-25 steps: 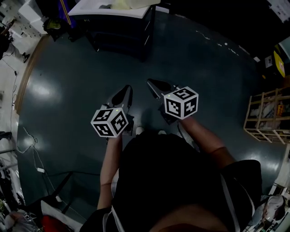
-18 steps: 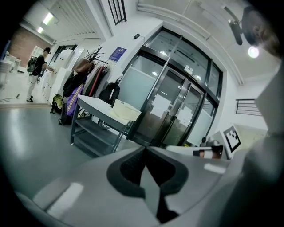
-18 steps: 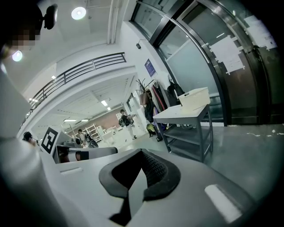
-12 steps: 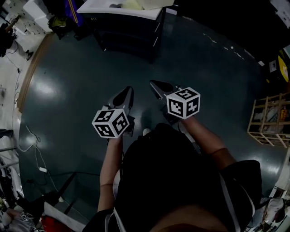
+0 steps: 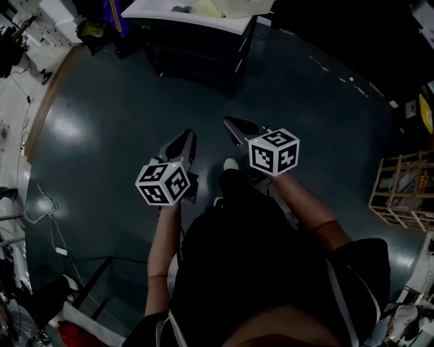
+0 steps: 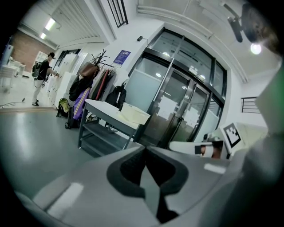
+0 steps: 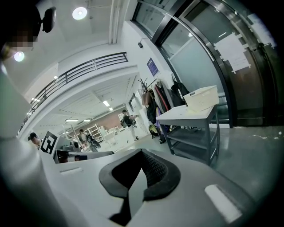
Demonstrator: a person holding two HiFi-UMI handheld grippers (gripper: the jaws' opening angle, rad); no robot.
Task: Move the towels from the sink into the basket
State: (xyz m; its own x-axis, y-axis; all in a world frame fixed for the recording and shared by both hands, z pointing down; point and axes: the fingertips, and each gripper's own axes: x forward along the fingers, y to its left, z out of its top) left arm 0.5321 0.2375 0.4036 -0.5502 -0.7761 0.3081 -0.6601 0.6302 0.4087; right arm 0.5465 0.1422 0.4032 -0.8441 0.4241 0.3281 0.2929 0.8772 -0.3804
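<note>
No towels can be made out for sure. The likeliest sign is a pale cream bundle (image 5: 203, 8) on the white-topped table (image 5: 224, 24) at the far edge of the head view. From the left gripper view the bundle (image 6: 132, 116) looks boxy, so it may be folded cloth or a container; it is too far off to tell. No sink or basket can be picked out either.

If they are towels, they should be light, soft and limp, not fragile and not slippery. A pinch on a bunched fold near the middle would probably lift one best, since an edge grip would let the rest trail and drag.

The table has a dark frame with a lower shelf (image 6: 100, 135) and stands well apart from the person, across bare dark floor (image 5: 122, 101).

The left gripper (image 5: 186, 135) and right gripper (image 5: 230, 123) are held side by side, pointing toward the table. Each has its jaws closed together with nothing between them.
</note>
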